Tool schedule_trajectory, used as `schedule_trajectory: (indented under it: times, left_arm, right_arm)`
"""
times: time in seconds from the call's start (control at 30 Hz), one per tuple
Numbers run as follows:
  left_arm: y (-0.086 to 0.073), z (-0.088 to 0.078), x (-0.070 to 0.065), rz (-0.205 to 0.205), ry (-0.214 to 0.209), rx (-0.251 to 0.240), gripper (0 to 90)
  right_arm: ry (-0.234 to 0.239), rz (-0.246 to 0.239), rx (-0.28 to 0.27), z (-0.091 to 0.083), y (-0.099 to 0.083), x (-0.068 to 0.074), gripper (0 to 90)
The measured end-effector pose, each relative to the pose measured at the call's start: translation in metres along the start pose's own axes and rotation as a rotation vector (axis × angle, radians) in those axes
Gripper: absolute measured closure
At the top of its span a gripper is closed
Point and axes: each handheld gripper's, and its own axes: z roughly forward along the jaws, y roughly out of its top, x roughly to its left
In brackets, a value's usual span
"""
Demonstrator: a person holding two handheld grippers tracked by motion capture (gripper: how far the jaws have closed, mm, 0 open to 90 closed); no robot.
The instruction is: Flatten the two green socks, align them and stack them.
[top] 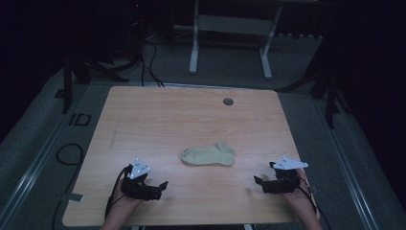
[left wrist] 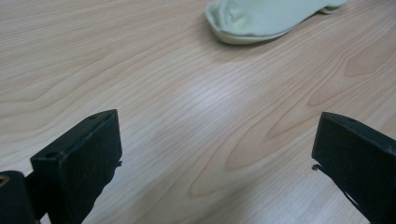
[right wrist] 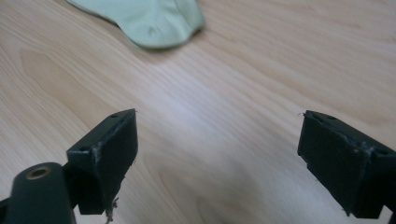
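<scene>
Left gripper view looks along two black fingers [left wrist: 79, 163] spread wide apart with nothing between them but bare wood; ahead, near the top edge, lies the pale green ankle sock [left wrist: 266, 18], well apart from the tips. The right gripper view gives the same picture mirrored: its fingers [right wrist: 105, 154] stand wide open and empty, and the sock sits beyond them at the upper left, its rounded end nearest.

In the high view the left gripper [top: 164, 184] and the right gripper [top: 257, 181] rest low near the front edge of the light wooden counter [top: 143, 115], each aimed inward, with the sock flat between them and a little farther back, roughly at the counter's middle. A small dark round grommet [top: 228, 101] sits near the far edge.

The sock is thin, limp and lies flush on the wood, so the likely trouble is a pinch that scrapes the counter and catches nothing, or takes only the top layer so it opens or drags. Pulling from one end alone could bunch it instead of lifting it.
</scene>
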Motion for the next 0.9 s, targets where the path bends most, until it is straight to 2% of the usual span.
schedule_trajectory:
  times: [0.27,0.37,0.5,0.63,0.73,0.9]
  left_arm:
    - [-0.016,-0.015,0.008,-0.016,0.026,0.0,1.9]
    - [-0.02,-0.02,0.013,-0.024,0.045,-0.007,1.9]
    - [-0.026,-0.029,0.018,-0.046,0.063,-0.028,1.9]
    - [-0.034,-0.035,0.023,-0.041,0.105,-0.014,1.9]
    - [-0.039,-0.039,0.026,-0.06,0.115,-0.014,1.9]
    - [-0.045,-0.048,0.03,-0.116,0.14,-0.062,1.9]
  right_arm:
    - [-0.05,0.075,-0.019,-0.021,-0.026,-0.009,12.2]
    - [-0.092,0.089,-0.028,-0.028,-0.035,-0.01,12.2]
    - [-0.116,0.126,-0.046,-0.037,-0.045,-0.013,12.2]
    - [-0.139,0.141,-0.062,-0.044,-0.052,-0.013,12.3]
    - [-0.163,0.151,-0.076,-0.047,-0.057,-0.015,12.2]
    - [-0.187,0.184,-0.099,-0.051,-0.061,-0.016,12.2]
